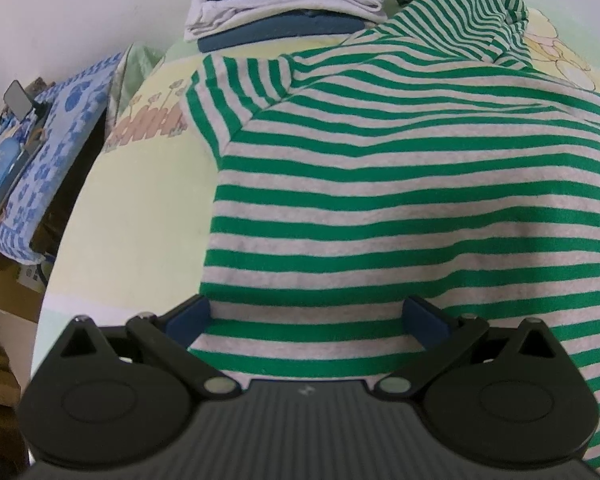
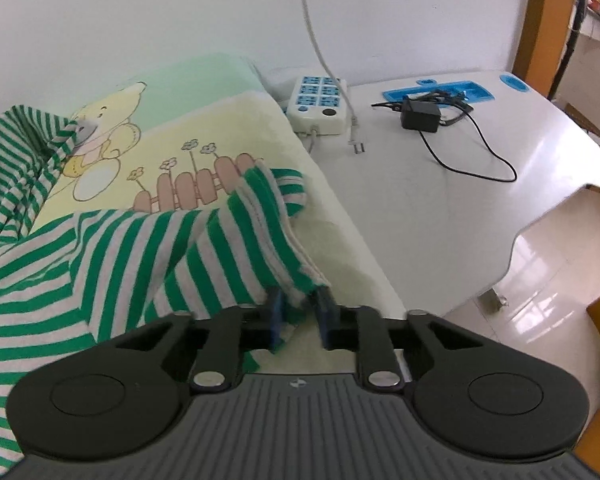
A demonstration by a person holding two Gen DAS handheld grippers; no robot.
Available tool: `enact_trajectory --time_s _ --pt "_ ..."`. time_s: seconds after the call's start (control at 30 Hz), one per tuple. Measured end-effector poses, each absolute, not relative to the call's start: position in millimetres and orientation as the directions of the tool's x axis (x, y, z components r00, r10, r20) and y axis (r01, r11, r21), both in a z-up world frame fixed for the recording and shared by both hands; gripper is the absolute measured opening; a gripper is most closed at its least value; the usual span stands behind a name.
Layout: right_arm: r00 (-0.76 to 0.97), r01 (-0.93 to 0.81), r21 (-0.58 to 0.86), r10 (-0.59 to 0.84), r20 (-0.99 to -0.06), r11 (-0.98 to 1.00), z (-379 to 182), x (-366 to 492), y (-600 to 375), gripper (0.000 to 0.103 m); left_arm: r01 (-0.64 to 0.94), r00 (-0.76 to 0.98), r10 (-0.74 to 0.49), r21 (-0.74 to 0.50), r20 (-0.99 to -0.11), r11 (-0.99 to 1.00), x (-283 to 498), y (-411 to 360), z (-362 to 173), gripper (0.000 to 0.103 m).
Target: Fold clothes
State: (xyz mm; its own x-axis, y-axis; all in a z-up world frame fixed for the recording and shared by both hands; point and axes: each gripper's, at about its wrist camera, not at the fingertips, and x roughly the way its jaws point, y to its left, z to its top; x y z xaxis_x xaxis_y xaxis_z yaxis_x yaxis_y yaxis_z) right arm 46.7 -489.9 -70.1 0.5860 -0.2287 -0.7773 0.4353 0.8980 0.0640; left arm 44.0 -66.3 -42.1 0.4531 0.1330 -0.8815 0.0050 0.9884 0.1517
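The striped shirt (image 1: 380,184) lies mostly flat on a cartoon-print blanket (image 2: 204,120) spread over the white desk (image 2: 440,184), so this garment's folding looks barely begun: in the left view the body is spread out with one short sleeve still sticking out sideways, and no clean fold line shows. Behind it a stack of folded clothes (image 1: 288,4) suggests several pieces are already done; how many remain unfolded I cannot tell. The left gripper (image 1: 306,320) hovers low over the shirt's near hem with its jaws spread wide, fabric beneath and between them but neither pad pressing on it. The right gripper (image 2: 300,316) has its jaws nearly closed around a bunched edge of the shirt at the blanket's border; the cloth sits pinched between the blue pads (image 2: 275,312) and rises from them in a ridge, so it looks gripped. Left to do, by my reading: bring in the sleeves and sides, fold the body, add it to the stack. No containers are in view; a power strip (image 2: 320,104) and charger (image 2: 420,114) lie on the bare desk beyond.
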Motion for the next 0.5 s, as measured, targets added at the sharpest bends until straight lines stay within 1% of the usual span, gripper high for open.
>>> enact_trajectory --time_s 0.07,0.2,0.3,0.4,0.5 --pt "0.597 0.425 0.051 -0.238 -0.766 0.904 -68 45 -488 0.006 0.004 0.454 0.129 0.147 -0.882 0.989 44 -65 -42 0.102" --pt "0.636 0.436 0.055 -0.264 -0.725 0.898 -55 31 -492 0.005 0.006 0.454 0.122 0.14 -0.883 0.99 43 -64 -42 0.102" --pt "0.634 0.471 0.011 -0.331 -0.699 0.882 -44 14 -495 0.004 0.008 0.452 0.116 0.135 -0.884 0.991 44 -63 -42 0.102" --pt "0.59 0.51 0.024 -0.33 -0.737 0.86 -50 -1 -501 0.004 0.009 0.452 0.11 0.129 -0.885 0.992 44 -62 -43 0.102" --pt "0.539 0.495 -0.011 -0.316 -0.781 0.869 -66 -4 -498 0.004 0.014 0.45 0.106 0.126 -0.887 0.992 44 -61 -43 0.102"
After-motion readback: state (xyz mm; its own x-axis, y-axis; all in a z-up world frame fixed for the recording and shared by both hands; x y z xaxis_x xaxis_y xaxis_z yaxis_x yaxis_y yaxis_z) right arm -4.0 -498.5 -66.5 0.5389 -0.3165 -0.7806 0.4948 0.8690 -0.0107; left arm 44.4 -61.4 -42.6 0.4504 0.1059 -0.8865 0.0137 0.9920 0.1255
